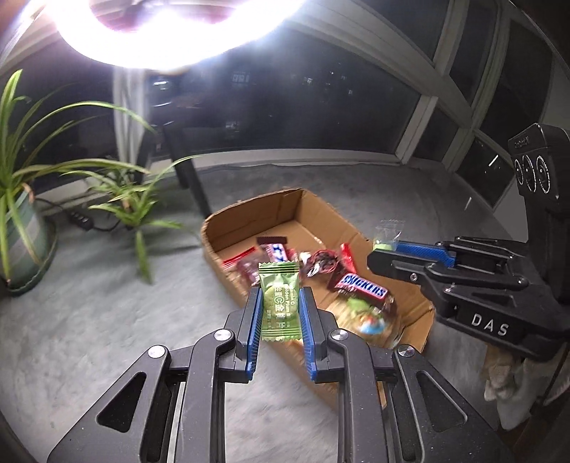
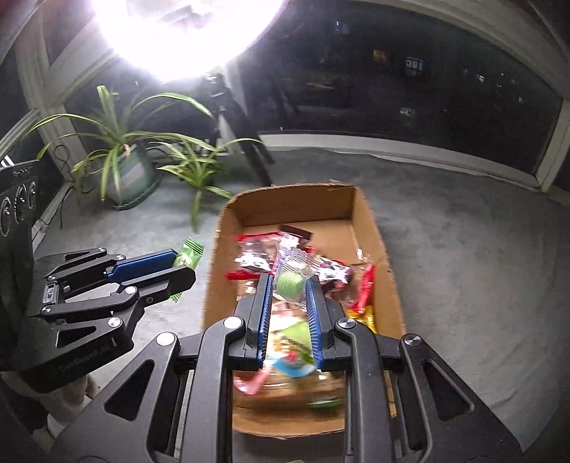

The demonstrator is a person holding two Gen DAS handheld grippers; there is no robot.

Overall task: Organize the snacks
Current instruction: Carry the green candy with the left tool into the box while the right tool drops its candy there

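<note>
An open cardboard box (image 1: 249, 217) (image 2: 370, 220) lies on the grey carpet with several wrapped snacks in it, among them a Snickers bar (image 1: 363, 286). My left gripper (image 1: 279, 295) is shut on a green plum-candy packet (image 1: 278, 301), held upright above the box's left wall; it also shows in the right wrist view (image 2: 188, 254). My right gripper (image 2: 289, 281) is shut on a clear wrapper with a green sweet (image 2: 290, 276) and hovers over the box; in the left wrist view the right gripper (image 1: 383, 247) shows at the box's right side with that wrapper (image 1: 386, 235).
Two potted spider plants (image 1: 21, 199) (image 2: 124, 156) stand at the left by the window. A dark stand leg (image 1: 194, 185) rises behind the box. A bright lamp (image 1: 178, 25) glares overhead. Dark windows line the back. Grey carpet (image 2: 463, 256) surrounds the box.
</note>
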